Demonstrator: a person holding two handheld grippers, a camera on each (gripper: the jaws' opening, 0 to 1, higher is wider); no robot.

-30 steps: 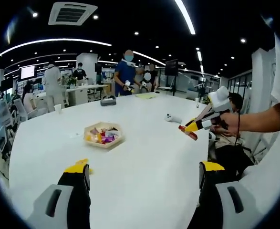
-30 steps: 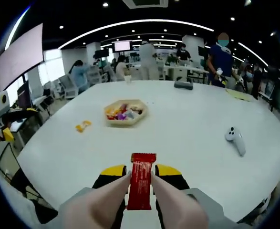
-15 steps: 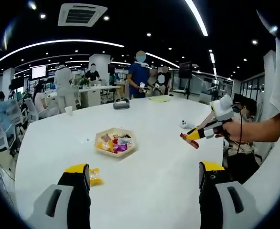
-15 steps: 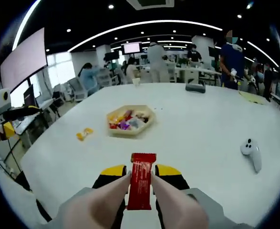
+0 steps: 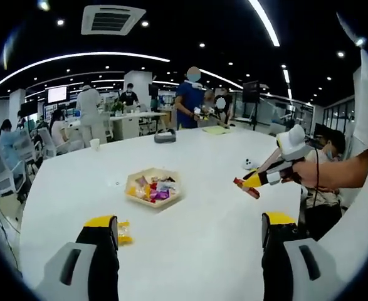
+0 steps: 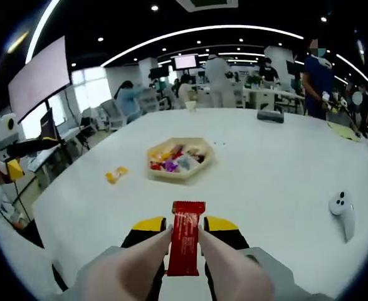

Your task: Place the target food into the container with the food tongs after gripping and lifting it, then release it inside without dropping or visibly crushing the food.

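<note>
A: Holding what? Right gripper (image 6: 185, 233) clenches red foil-wrapped snack bar (image 6: 185, 246), now nearer hexagonal beige tray of sweets (image 6: 199, 168).
B: Left gripper (image 5: 190, 233) gapes, empty; release pending.

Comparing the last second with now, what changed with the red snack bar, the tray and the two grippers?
Only the cameras swung. The right gripper stays shut on the red snack bar, held above the white table, short of the hexagonal tray. The left gripper remains open. The yellow candy lies unmoved beside the tray.
</note>
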